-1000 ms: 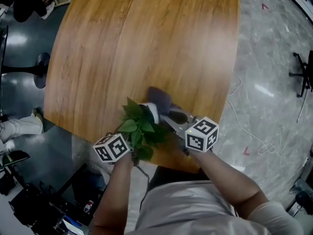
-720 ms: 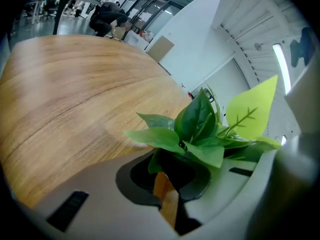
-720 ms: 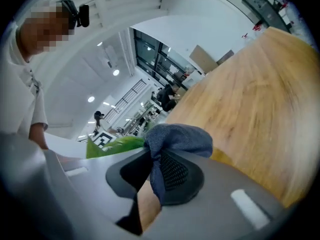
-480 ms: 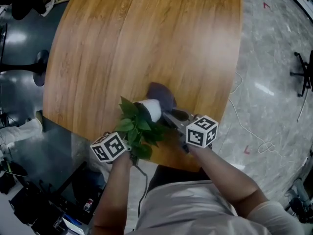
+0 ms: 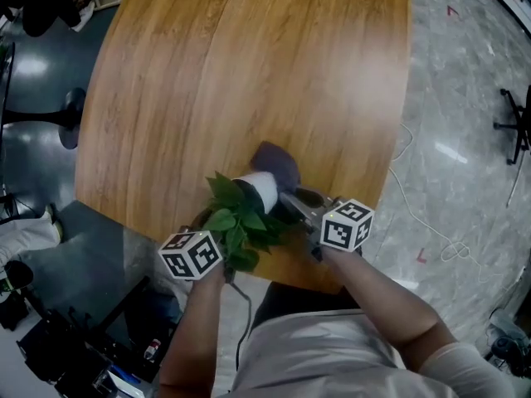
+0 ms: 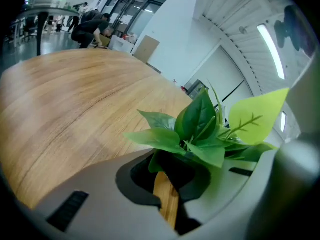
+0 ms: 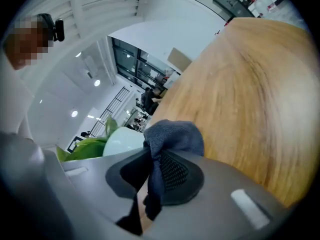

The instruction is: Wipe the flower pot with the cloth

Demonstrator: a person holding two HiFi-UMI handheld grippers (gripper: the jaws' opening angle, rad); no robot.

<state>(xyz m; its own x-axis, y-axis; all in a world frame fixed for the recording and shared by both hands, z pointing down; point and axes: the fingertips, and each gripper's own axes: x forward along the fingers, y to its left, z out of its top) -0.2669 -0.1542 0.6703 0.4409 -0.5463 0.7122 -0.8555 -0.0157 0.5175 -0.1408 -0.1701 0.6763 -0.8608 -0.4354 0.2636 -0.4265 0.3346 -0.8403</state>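
Observation:
A white flower pot (image 5: 260, 187) with green leaves (image 5: 241, 222) leans near the front edge of the round wooden table (image 5: 249, 73). My left gripper (image 5: 226, 237) reaches into the foliage from the near side. In the left gripper view its jaws (image 6: 172, 176) are shut on the base of the plant (image 6: 210, 129). My right gripper (image 5: 288, 196) is shut on a dark grey-blue cloth (image 5: 278, 166), which lies against the pot's far right side. In the right gripper view the cloth (image 7: 172, 139) bunches out between the pads, with the pot (image 7: 122, 143) just behind it.
The table's front edge runs just under both grippers, close to the person's body. A thin cable (image 5: 431, 239) lies on the grey floor to the right, and a chair base (image 5: 514, 127) stands farther right. A black pedestal base (image 5: 70, 114) is left of the table.
The right gripper has dipped a little with the cloth against the pot. More of the pot's white side shows. The left gripper keeps its place, rolled slightly.

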